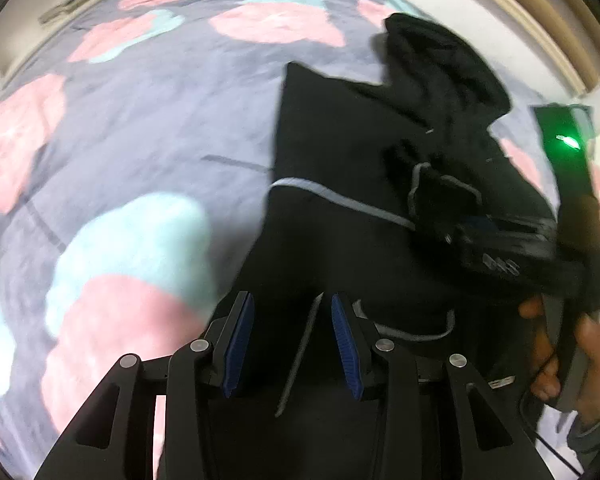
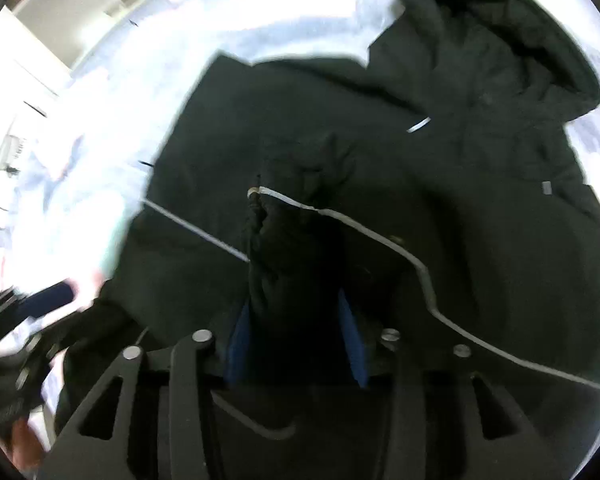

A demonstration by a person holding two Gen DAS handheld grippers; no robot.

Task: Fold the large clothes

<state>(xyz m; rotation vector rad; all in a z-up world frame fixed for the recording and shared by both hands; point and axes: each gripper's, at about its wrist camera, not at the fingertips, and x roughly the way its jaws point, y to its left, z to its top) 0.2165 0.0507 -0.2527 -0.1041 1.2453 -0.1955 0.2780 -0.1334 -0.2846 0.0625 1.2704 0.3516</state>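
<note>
A black hooded jacket (image 1: 340, 160) with thin grey piping lies on the bed, hood at the far right. My left gripper (image 1: 293, 340) is open just above its near hem, nothing between the blue pads. In the right wrist view the same jacket (image 2: 480, 160) fills the frame. My right gripper (image 2: 296, 340) has a bunched fold of the jacket (image 2: 296, 248) between its blue pads and holds it up over the body. The right gripper also shows in the left wrist view (image 1: 500, 256), held by a hand at the right.
The bedspread (image 1: 140, 120) is grey with pink and mint patches. A wooden bed frame edge (image 1: 540, 20) runs along the far right. A green light (image 1: 568, 142) glows on the right gripper's handle. White cabinets (image 2: 16, 80) stand at the left.
</note>
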